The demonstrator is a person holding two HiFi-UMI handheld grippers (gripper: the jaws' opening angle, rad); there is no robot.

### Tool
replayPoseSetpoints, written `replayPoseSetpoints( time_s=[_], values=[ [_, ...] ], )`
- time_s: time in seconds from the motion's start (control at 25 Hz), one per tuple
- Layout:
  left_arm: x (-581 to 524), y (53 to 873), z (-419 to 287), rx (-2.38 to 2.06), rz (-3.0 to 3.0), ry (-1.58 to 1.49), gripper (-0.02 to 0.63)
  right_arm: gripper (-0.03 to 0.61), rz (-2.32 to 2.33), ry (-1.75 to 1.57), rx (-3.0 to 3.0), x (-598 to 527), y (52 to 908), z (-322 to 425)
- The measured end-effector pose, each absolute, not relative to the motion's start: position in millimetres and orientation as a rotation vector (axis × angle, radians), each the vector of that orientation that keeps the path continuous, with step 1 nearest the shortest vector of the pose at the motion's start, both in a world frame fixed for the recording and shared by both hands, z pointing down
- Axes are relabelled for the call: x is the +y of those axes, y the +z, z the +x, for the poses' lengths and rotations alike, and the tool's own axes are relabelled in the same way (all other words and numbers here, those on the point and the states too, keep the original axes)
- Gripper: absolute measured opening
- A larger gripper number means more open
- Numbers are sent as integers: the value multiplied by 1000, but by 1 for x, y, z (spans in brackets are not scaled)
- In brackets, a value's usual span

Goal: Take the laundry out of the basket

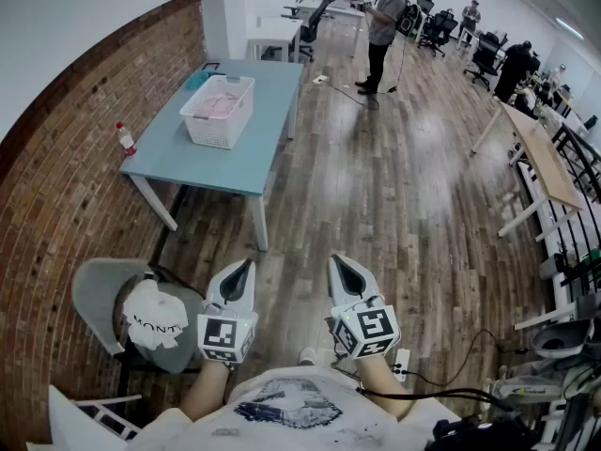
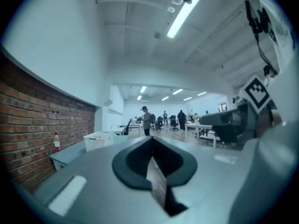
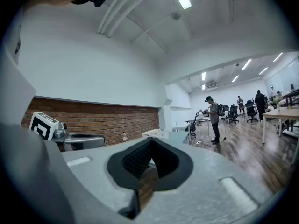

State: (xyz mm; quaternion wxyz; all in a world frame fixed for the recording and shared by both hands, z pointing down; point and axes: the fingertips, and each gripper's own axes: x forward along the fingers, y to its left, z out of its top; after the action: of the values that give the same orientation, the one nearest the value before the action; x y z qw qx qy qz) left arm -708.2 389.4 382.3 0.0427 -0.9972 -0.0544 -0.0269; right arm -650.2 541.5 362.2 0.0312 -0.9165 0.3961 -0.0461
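Note:
A white laundry basket [image 1: 218, 113] stands on a light blue table [image 1: 235, 163] by the brick wall, far ahead and to the left. Pink laundry [image 1: 223, 102] lies inside it. My left gripper [image 1: 238, 278] and right gripper [image 1: 349, 274] are held level side by side close to my body, well short of the table. Both are shut with nothing between the jaws. In the left gripper view the shut gripper [image 2: 150, 142] points past the basket [image 2: 98, 139], which sits at the far left. From the right gripper [image 3: 150, 146] the basket [image 3: 154, 133] shows small in the distance.
A small red-capped bottle [image 1: 125, 139] stands on the table's near left corner. A grey chair [image 1: 103, 299] with a white cloth [image 1: 155, 319] on it is at my left. A person [image 1: 382, 26] stands beyond the table. Long wooden tables [image 1: 540, 158] line the right side.

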Motion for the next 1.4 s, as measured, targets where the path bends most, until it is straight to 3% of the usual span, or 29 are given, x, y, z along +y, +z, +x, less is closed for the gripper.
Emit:
replayPoseSetpoints(
  time_s=[0.84, 1.4],
  values=[
    [479, 395, -572, -218, -3027, -129, -8, -3, -2790, -207, 1179, 631, 385, -527],
    [458, 420, -470, -293, -3032, -168, -8, -3, -2787, -295, 1145, 609, 419, -435]
  ],
)
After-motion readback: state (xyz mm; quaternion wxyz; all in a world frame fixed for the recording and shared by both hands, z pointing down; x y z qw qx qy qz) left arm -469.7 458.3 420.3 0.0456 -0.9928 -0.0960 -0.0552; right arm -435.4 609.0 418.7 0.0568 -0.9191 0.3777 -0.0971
